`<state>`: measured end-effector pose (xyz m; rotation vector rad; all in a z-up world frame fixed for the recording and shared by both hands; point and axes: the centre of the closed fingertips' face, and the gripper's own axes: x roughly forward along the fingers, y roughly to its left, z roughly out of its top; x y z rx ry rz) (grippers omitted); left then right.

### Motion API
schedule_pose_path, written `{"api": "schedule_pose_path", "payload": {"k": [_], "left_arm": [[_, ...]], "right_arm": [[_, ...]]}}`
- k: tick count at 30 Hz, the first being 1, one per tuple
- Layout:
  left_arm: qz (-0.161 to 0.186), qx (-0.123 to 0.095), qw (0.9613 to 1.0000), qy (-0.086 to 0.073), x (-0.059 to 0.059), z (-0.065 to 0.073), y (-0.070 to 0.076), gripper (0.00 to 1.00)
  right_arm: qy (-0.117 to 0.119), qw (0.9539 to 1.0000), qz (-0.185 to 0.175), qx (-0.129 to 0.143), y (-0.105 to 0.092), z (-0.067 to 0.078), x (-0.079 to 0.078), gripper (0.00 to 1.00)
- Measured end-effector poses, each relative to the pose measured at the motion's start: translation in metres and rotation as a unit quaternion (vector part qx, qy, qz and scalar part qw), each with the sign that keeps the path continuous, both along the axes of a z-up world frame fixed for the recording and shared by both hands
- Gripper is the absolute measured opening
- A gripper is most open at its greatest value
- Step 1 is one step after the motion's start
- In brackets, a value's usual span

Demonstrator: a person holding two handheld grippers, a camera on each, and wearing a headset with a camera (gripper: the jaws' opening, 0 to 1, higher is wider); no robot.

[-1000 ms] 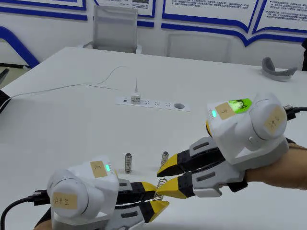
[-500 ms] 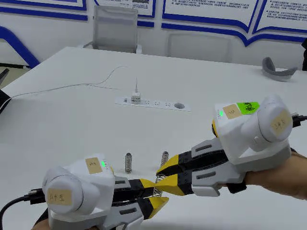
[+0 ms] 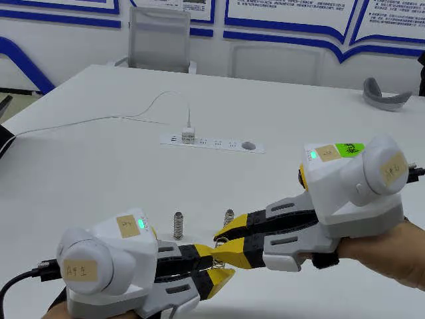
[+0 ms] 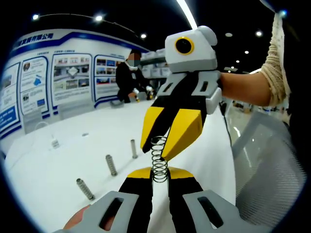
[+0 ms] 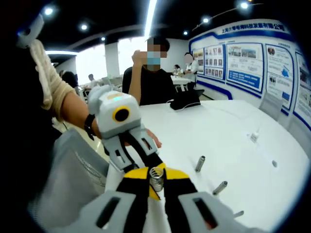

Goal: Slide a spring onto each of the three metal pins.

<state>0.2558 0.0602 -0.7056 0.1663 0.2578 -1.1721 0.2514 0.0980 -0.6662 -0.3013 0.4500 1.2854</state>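
Left gripper (image 4: 153,175) and right gripper (image 5: 155,175) met tip to tip. I had each pair of jaws narrowed onto one end of the spring (image 4: 158,154), nearer me than the power strip (image 3: 211,142). Two sprung pins (image 3: 177,226) stood between.

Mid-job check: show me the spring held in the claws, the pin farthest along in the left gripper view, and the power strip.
spring (image 4: 159,162), left gripper view, on its middle coils.
far pin (image 4: 133,148), left gripper view, mid-shaft.
power strip (image 3: 219,143), head view, on its white top face.
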Motion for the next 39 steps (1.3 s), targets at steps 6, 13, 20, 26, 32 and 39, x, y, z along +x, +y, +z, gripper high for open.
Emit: {"api": "schedule_pose_path", "payload": {"k": [6,13,20,26,32,39], "left_arm": [[0.001,0.001,1.0000,-0.003,0.000,0.000,0.000,0.11],[0.005,-0.003,1.0000,-0.004,0.002,0.003,0.000,0.14],[0.008,-0.004,1.0000,-0.001,0.002,0.002,0.000,0.24],[0.014,-0.004,0.9999,-0.001,0.004,0.002,0.002,0.32],[0.020,0.000,0.9998,0.001,0.004,0.000,0.007,0.40],[0.023,0.005,0.9997,-0.002,0.002,0.000,0.011,0.46]], "right_arm": [[-0.011,0.9999,0.003,-0.003,0.001,0.000,0.000,0.12],[-0.014,0.9999,-0.007,0.001,-0.002,0.004,0.005,0.12],[-0.015,0.9998,-0.014,0.001,-0.008,0.006,0.008,0.12],[-0.020,0.9994,-0.029,0.003,-0.018,0.009,0.014,0.12],[-0.025,0.9985,-0.048,0.004,-0.030,0.012,0.021,0.12],[-0.034,0.9965,-0.075,0.009,-0.044,0.019,0.031,0.12]]}}
